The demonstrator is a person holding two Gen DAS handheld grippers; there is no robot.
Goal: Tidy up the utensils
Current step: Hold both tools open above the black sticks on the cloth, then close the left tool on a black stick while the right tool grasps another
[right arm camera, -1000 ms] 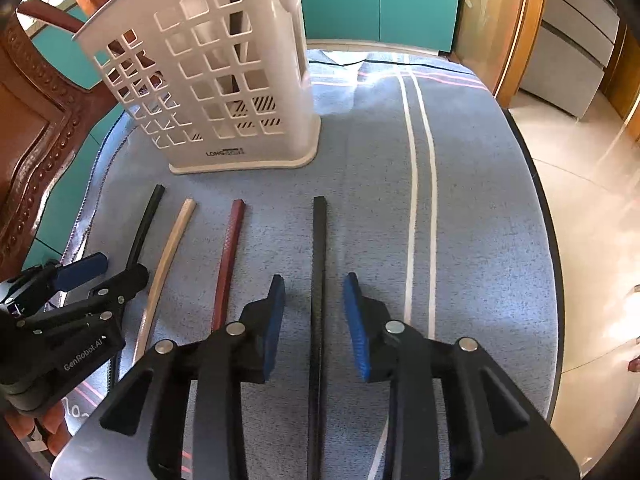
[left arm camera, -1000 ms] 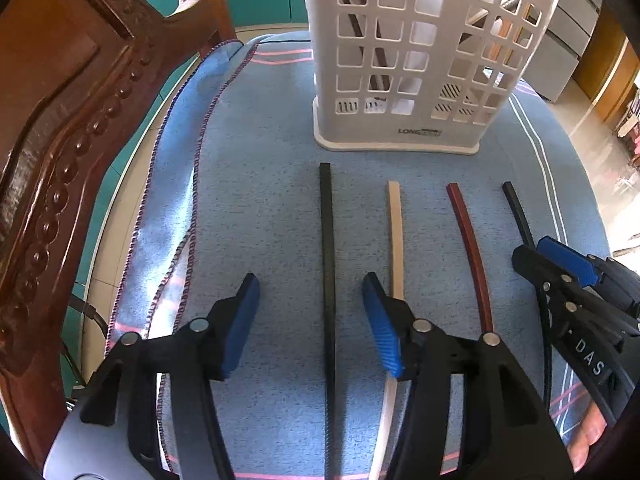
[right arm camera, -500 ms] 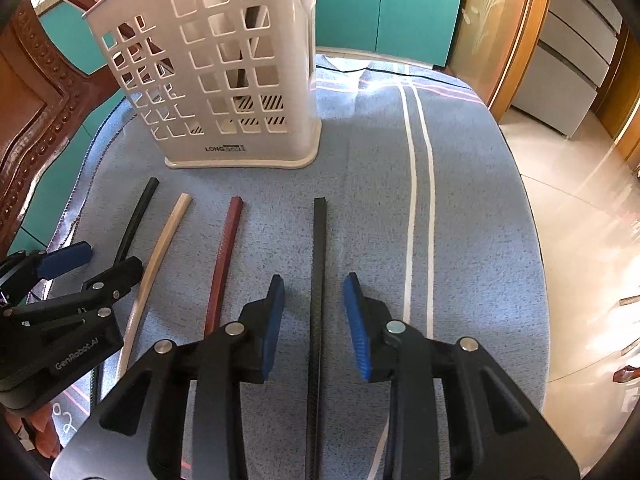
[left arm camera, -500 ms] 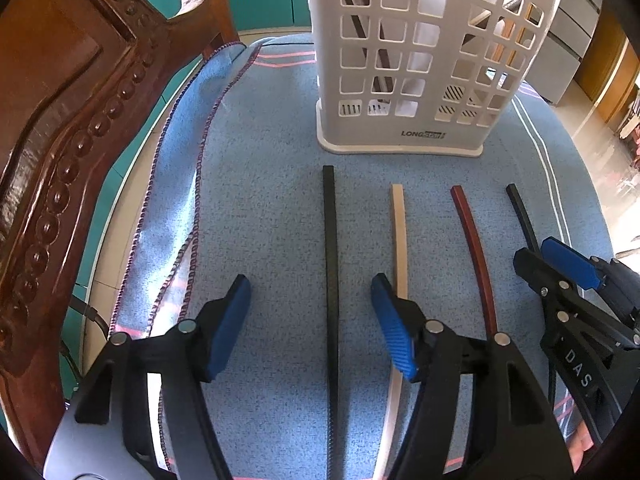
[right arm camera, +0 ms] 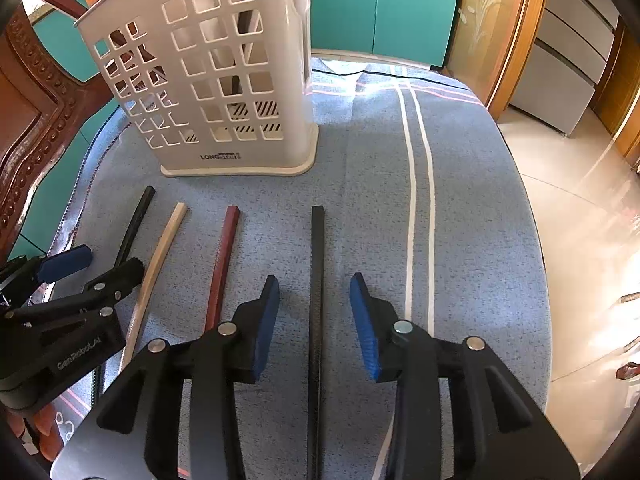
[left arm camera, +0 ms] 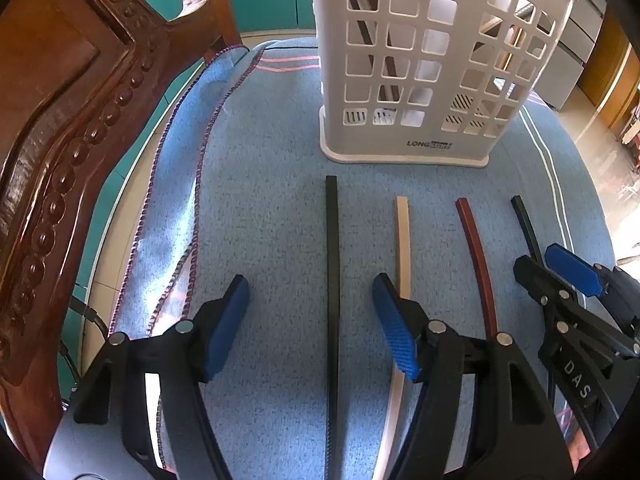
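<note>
Several chopsticks lie side by side on the blue cloth, pointing at a white perforated basket (left arm camera: 420, 80) (right arm camera: 216, 92). In the left wrist view my left gripper (left arm camera: 310, 292) is open, its jaws on either side of a black chopstick (left arm camera: 332, 264). A cream chopstick (left arm camera: 403, 248), a dark red chopstick (left arm camera: 476, 248) and another black chopstick (left arm camera: 526, 224) lie to the right. In the right wrist view my right gripper (right arm camera: 314, 292) is open around the rightmost black chopstick (right arm camera: 316, 280). The left gripper (right arm camera: 92, 268) shows at the left there.
A carved wooden chair back (left arm camera: 60, 140) stands close on the left. The blue cloth (right arm camera: 460, 220) covers a rounded table whose right edge drops to a tiled floor (right arm camera: 580, 200). Dark utensils stand inside the basket. Teal cabinets (right arm camera: 380, 4) are behind.
Both grippers have pulled back slightly and risen; the basket and chopsticks sit a little lower in view. The left jaws have opened wider. Nothing was taken hold of.
</note>
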